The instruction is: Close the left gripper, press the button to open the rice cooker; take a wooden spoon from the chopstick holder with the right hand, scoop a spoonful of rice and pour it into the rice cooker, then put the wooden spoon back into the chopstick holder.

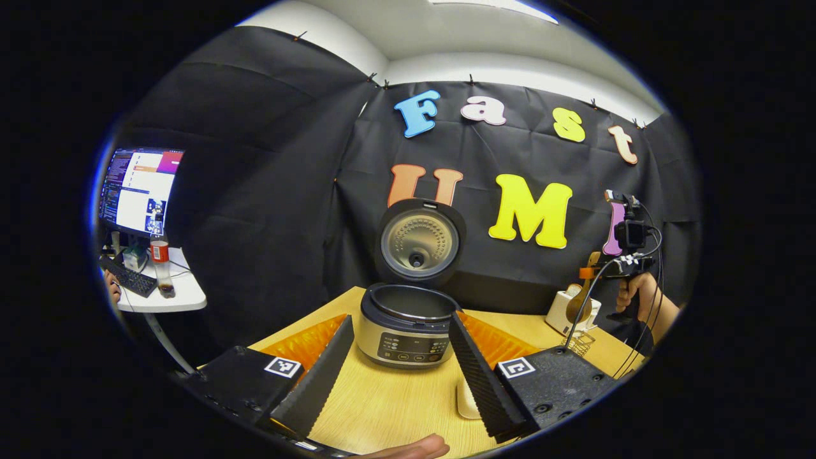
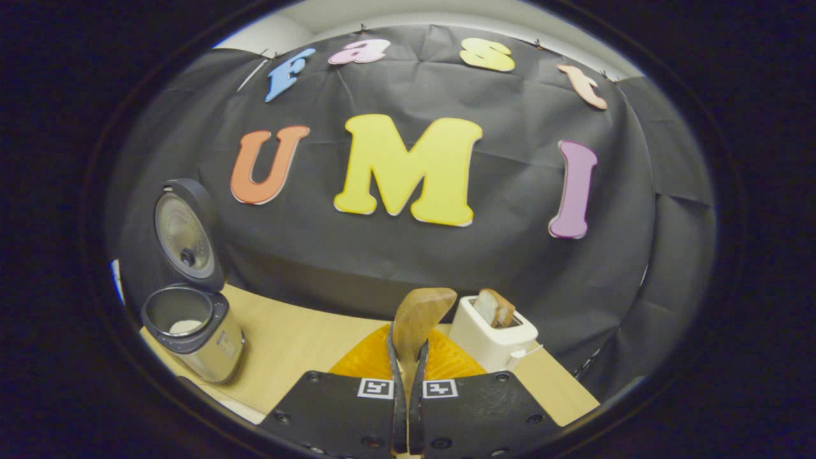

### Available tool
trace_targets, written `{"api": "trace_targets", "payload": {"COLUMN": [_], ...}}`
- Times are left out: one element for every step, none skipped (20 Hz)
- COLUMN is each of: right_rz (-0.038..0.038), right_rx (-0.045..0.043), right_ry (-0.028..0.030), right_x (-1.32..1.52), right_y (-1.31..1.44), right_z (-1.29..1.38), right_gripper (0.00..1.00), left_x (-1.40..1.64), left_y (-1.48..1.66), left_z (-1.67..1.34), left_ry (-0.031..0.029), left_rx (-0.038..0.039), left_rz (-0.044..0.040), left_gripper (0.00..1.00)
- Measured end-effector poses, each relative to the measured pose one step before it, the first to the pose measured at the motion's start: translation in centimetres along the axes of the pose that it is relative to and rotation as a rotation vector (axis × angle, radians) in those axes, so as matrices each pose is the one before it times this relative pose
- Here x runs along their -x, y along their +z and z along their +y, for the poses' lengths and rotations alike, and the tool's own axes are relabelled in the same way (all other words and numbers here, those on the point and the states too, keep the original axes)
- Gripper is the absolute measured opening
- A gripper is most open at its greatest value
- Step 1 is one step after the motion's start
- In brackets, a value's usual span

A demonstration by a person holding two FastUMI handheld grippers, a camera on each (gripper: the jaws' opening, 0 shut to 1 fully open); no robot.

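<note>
**Rice cooker open, spoon in right gripper**

Rice cooker (image 1: 405,328) sits on the wooden surface (image 1: 389,401), lid (image 1: 419,241) up and upright behind the pot. In the left gripper view it is straight ahead, seen between the left gripper's (image 1: 400,366) two fingers, which are spread wide apart and touch nothing. Control panel faces the camera. Far left: monitor (image 1: 139,188) on a small white side table (image 1: 172,296), keyboard (image 1: 129,277) and bottle (image 1: 160,261) on it. A bit of white thing (image 1: 467,401) lies on the surface beside the right-hand finger; cannot tell what. Fingertip of a hand (image 1: 408,449) at bottom edge. Further right: wire chopstick holder (image 1: 579,344), white toaster (image 1: 570,312) behind it. Far right, the right gripper (image 1: 590,274) is held by a hand (image 1: 637,294), raised above the toaster, wooden spoon (image 1: 581,299) hanging bowl-down from it.

In the right gripper view, cooker (image 2: 194,331) is at far left, lid (image 2: 185,236) up, white rice (image 2: 185,326) in the pot bottom. Centre: right gripper (image 2: 408,408) fingers together, clamped on the spoon (image 2: 417,322) handle, bowl pointing away from the camera. Just right of the spoon: toaster (image 2: 494,341) with bread slices (image 2: 496,307) in its slot, near the surface's back edge.
</note>
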State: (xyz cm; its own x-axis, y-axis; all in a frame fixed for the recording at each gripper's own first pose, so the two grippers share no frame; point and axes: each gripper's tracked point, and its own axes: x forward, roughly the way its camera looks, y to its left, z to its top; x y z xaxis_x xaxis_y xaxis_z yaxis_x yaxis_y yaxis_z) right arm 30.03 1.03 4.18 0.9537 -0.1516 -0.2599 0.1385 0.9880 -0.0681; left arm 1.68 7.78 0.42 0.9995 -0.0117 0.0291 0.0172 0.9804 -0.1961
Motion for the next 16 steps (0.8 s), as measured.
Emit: {"api": "trace_targets", "payload": {"right_rz": [0.00965, 0.01111, 0.01415, 0.00582, 0.01275, 0.01885, 0.01926, 0.01761, 0.01722, 0.01764, 0.01283, 0.01124, 0.00078, -0.01836, -0.02574, -0.02341], "right_rx": [-0.01551, -0.02011, -0.04121, -0.02587, -0.02846, -0.02427, -0.02356, -0.02744, -0.0318, -0.0333, -0.02906, -0.02585, -0.01405, 0.00025, 0.00433, 0.00617], "right_ry": [-0.00525, -0.00922, -0.01603, -0.00127, 0.00343, 0.00939, 0.01656, 0.01989, 0.0153, 0.01028, -0.00265, -0.01019, 0.0002, -0.01273, -0.01478, -0.0285], "right_x": [-0.463, -0.47, -0.439, -0.256, 0.058, -0.087, -0.002, -0.215, -0.292, -0.425, -0.23, -0.304, 0.178, -0.014, -0.025, 0.04], "right_y": [-0.937, -1.067, -1.094, -0.757, -1.464, -1.317, -1.274, -1.118, -0.935, -0.724, -0.667, -0.609, -0.312, 0.204, 0.411, 0.483], "right_z": [-1.173, -1.244, -1.442, -0.753, -0.648, -0.346, -0.188, -0.113, -0.172, -0.279, -0.485, -0.744, -0.499, -0.419, -0.579, -0.761], "right_gripper": [0.02, 0.02, 0.02, 0.02, 0.02, 0.02, 0.02, 0.02, 0.02, 0.02, 0.04, 0.05, 0.11, 0.12, 0.2, 0.24], "left_x": [-0.018, 0.077, -0.011, -0.066, -0.073, -0.101, -0.094, -0.123, -0.067, -0.119, -0.104, -0.074, 0.022, -0.051, -0.032, -0.027], "left_y": [0.113, 0.051, -0.154, -0.106, 0.022, -0.187, -0.168, -0.045, -0.119, -0.207, -0.215, -0.324, -0.29, -0.132, 0.055, 0.133], "left_z": [-0.064, -0.022, -0.196, -0.415, -0.469, -0.505, -0.341, -0.308, -0.073, 0.022, 0.014, 0.089, 0.201, 0.277, 0.22, 0.246], "left_ry": [0.00505, 0.0068, -0.00101, -0.01114, -0.01463, -0.01365, -0.01297, -0.00844, -0.00005, 0.00375, 0.0073, 0.00899, 0.0077, 0.01051, 0.01319, 0.01348], "left_rx": [-0.03414, -0.02233, -0.01566, 0.00076, 0.00998, 0.01652, 0.01637, 0.01033, 0.00382, -0.00498, -0.01177, -0.01293, -0.01124, -0.00732, -0.00418, -0.0038], "left_rz": [-0.00519, -0.00548, -0.00026, -0.00094, -0.00145, 0.00449, 0.00554, 0.00417, 0.00436, 0.00727, 0.00738, 0.0085, 0.00943, 0.00376, -0.00206, -0.00352], "left_gripper": [0.96, 0.96, 0.96, 0.96, 0.96, 0.96, 0.96, 0.96, 0.96, 0.96, 0.96, 0.96, 0.96, 0.96, 0.96, 0.96]}}
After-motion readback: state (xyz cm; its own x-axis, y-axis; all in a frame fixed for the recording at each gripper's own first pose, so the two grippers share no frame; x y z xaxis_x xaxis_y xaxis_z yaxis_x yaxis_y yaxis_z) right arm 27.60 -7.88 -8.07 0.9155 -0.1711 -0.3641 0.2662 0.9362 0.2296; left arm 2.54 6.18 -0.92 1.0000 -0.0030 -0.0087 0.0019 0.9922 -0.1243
